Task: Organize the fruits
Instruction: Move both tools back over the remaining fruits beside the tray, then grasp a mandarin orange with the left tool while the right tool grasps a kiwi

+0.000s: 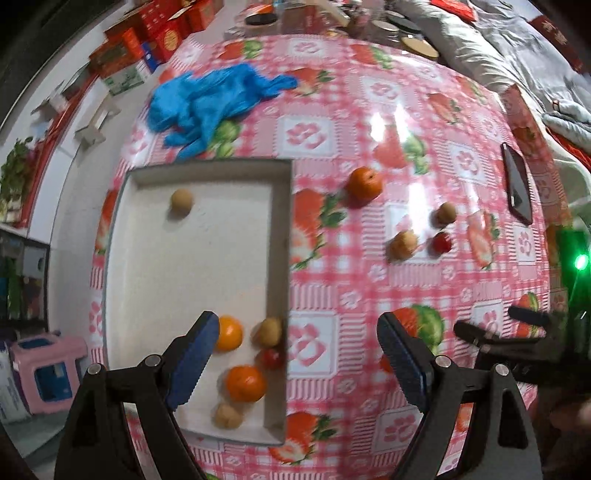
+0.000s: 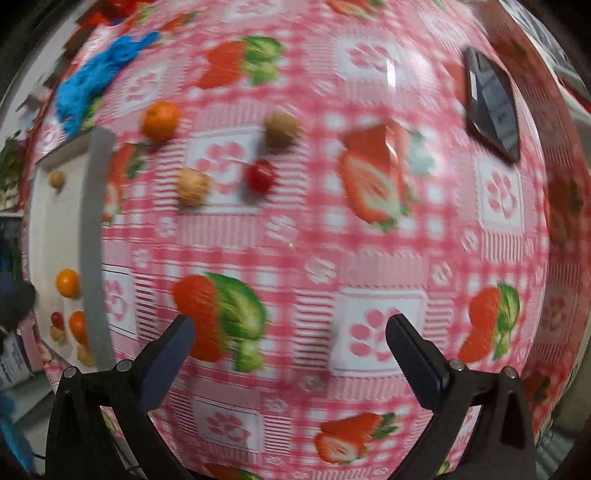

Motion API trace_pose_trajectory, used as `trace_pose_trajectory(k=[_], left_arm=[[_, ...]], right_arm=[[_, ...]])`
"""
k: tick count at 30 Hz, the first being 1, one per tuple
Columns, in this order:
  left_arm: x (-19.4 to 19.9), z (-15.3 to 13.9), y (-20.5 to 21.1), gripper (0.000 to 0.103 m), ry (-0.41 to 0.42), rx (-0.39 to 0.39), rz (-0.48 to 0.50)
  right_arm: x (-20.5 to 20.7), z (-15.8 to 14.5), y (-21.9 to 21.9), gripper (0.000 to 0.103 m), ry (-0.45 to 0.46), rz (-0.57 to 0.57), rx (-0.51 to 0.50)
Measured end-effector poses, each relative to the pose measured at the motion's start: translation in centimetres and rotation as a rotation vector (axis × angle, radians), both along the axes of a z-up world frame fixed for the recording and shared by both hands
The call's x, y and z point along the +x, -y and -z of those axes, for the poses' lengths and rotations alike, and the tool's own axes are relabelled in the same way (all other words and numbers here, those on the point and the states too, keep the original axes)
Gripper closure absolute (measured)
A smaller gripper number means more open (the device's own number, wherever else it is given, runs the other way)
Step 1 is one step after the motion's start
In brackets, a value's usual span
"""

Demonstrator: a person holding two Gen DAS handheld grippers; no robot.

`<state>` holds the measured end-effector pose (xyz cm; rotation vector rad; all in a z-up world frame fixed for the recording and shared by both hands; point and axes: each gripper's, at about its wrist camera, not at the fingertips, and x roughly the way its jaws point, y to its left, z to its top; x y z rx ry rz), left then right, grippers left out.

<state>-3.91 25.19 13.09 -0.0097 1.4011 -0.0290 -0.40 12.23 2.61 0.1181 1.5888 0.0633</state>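
Note:
A white shallow box (image 1: 207, 173) lies on the pink strawberry tablecloth and holds two oranges (image 1: 245, 382), a small red fruit (image 1: 271, 358) and several tan round fruits (image 1: 181, 200). On the cloth to its right lie an orange (image 1: 365, 181), two tan fruits (image 1: 404, 243) and a red fruit (image 1: 441, 242); they also show in the right wrist view (image 2: 160, 120). My left gripper (image 1: 295, 362) is open and empty above the box's near right corner. My right gripper (image 2: 290, 363) is open and empty above bare cloth, short of the loose fruits.
Blue gloves (image 1: 214, 99) lie beyond the box. A dark phone (image 1: 517, 182) lies near the table's right edge, also in the right wrist view (image 2: 493, 103). Jars and lids (image 1: 402, 27) stand at the far edge. Red boxes (image 1: 147, 37) stack beyond the table's left.

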Motion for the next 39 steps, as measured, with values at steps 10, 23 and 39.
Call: trace_pose_trajectory(k=[10, 23, 39], left_arm=[[6.7, 1.2, 4.6, 0.015, 0.023, 0.006, 0.059], [12.7, 8.0, 7.9, 0.03, -0.04, 0.094, 0.07], [14.3, 10.7, 7.4, 0.063, -0.059, 0.043, 0.059]], right_arm=[[-2.0, 1.7, 4.8, 0.0, -0.059, 0.025, 0.034], [-2.2, 1.7, 10.0, 0.0, -0.044, 0.033, 0.066], [5.7, 0.7, 10.0, 0.0, 0.029, 0.009, 0.076]])
